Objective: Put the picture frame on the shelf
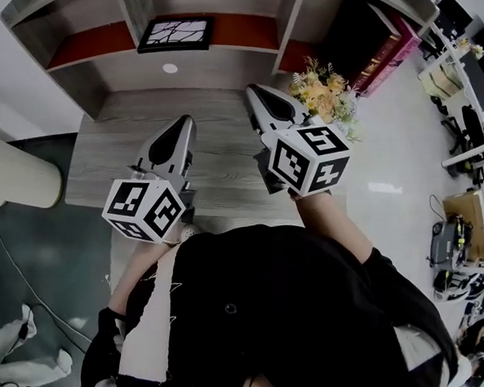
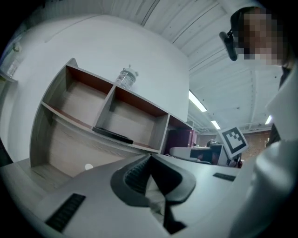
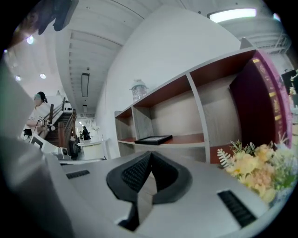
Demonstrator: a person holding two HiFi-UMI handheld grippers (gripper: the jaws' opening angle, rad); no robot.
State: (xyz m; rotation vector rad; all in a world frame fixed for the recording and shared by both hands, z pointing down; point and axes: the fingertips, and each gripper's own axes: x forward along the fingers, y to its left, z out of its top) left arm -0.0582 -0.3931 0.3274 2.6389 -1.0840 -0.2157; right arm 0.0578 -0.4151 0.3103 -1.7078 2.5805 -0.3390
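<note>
The black picture frame (image 1: 175, 34) lies flat in the middle compartment of the wooden shelf (image 1: 242, 54) at the back of the desk. It also shows as a dark slab in the left gripper view (image 2: 113, 135) and the right gripper view (image 3: 152, 139). My left gripper (image 1: 187, 121) hovers over the desk, well short of the shelf, jaws shut with nothing between them (image 2: 150, 158). My right gripper (image 1: 252, 90) is beside it and a little nearer the shelf, shut and empty too (image 3: 150, 155). Both point level toward the shelf.
A bunch of yellow flowers (image 1: 326, 93) stands on the desk's right side, close to my right gripper. A clear bottle (image 2: 126, 76) sits on top of the shelf. Dark red books (image 1: 385, 53) fill the right compartment. The grey wood desk (image 1: 141, 146) lies below both grippers.
</note>
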